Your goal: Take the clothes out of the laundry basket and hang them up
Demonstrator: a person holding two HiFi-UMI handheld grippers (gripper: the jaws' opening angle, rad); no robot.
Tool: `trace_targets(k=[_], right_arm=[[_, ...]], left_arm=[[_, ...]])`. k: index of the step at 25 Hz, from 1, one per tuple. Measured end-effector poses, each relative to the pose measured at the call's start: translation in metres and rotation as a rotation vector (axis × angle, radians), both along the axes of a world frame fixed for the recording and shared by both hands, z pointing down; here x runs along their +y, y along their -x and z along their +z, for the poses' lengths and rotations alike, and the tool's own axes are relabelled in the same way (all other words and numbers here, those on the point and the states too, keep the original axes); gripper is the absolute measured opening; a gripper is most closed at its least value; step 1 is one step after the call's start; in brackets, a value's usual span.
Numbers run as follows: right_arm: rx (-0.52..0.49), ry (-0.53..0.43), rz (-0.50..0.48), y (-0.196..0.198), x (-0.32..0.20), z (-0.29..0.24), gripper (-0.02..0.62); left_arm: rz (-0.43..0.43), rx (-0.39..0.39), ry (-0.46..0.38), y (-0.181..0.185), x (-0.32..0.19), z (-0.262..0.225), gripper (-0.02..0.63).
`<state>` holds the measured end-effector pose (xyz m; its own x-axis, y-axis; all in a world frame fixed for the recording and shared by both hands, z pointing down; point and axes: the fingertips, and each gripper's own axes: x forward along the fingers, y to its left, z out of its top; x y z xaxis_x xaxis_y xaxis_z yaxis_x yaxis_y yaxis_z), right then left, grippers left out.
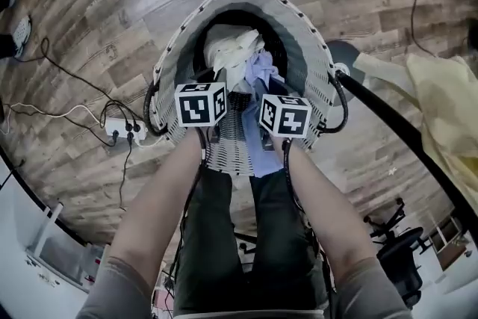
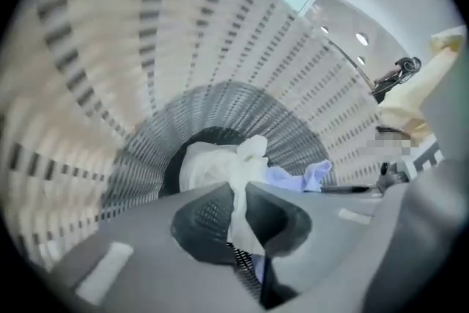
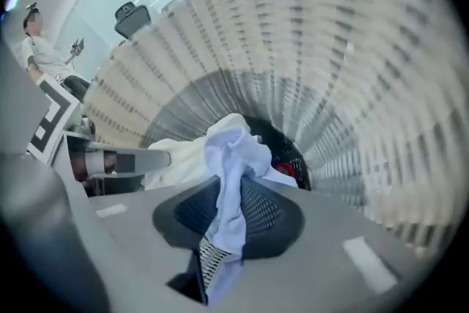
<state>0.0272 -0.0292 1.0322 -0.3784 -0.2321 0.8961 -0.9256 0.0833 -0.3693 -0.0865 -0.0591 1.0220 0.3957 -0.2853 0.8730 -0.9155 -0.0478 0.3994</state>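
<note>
We are standing over the laundry basket (image 1: 317,78), which is sitting on the wooden floor (image 1: 89,26) right in front of our legs. Our left gripper (image 2: 238,210) is pinching a white cloth (image 2: 212,163): its two jaws are pressing close together with a fold of the cloth running up between them. Our right gripper (image 3: 223,220) is pinching a pale blue cloth (image 3: 233,150) the same way, with its jaws squeezing the cloth tight. Both grippers are pointing down into the basket, side by side, close to each other near the rim on our side. The white cloth and the blue cloth are touching each other and are lying mostly inside the basket, bunched up in a heap over the dark bottom. A small red thing (image 3: 287,170) is peeking out beside the heap. A white power strip (image 1: 123,129) with black cords is lying on the floor to the left of the basket. A yellow cloth (image 1: 446,108) is hanging at the right, next to a black pole (image 1: 396,127).
</note>
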Motion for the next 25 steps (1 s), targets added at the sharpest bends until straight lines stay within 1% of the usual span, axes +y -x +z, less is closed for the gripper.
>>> trace_targets(k=[2, 5, 7, 9, 12, 17, 21, 25], right_arm=[[-0.003, -0.037, 0.001, -0.002, -0.004, -0.035, 0.109], [-0.035, -0.091, 0.03, -0.005, -0.012, -0.093, 0.107], [-0.066, -0.135, 0.045, -0.006, -0.019, -0.133, 0.107], [-0.087, -0.184, 0.045, -0.01, -0.024, -0.173, 0.106], [-0.13, -0.244, 0.069, -0.014, -0.026, -0.235, 0.103], [-0.216, -0.283, 0.127, -0.02, -0.018, -0.341, 0.101], [-0.252, -0.357, 0.089, -0.017, -0.025, -0.429, 0.1], [-0.281, -0.423, 0.075, -0.019, -0.028, -0.508, 0.098]], left_arm=[[0.008, 0.009, -0.028, 0.001, 0.002, -0.03, 0.032], [-0.014, 0.027, -0.076, 0.005, 0.0, -0.079, 0.032], [-0.034, 0.05, -0.108, 0.006, -0.004, -0.112, 0.032], [-0.033, 0.079, -0.142, 0.004, -0.008, -0.148, 0.032], [0.008, 0.11, -0.196, 0.001, -0.01, -0.205, 0.032], [0.082, 0.146, -0.256, 0.0, -0.004, -0.307, 0.032], [0.151, 0.17, -0.32, -0.002, -0.005, -0.39, 0.032], [0.222, 0.167, -0.399, -0.003, 0.002, -0.465, 0.032]])
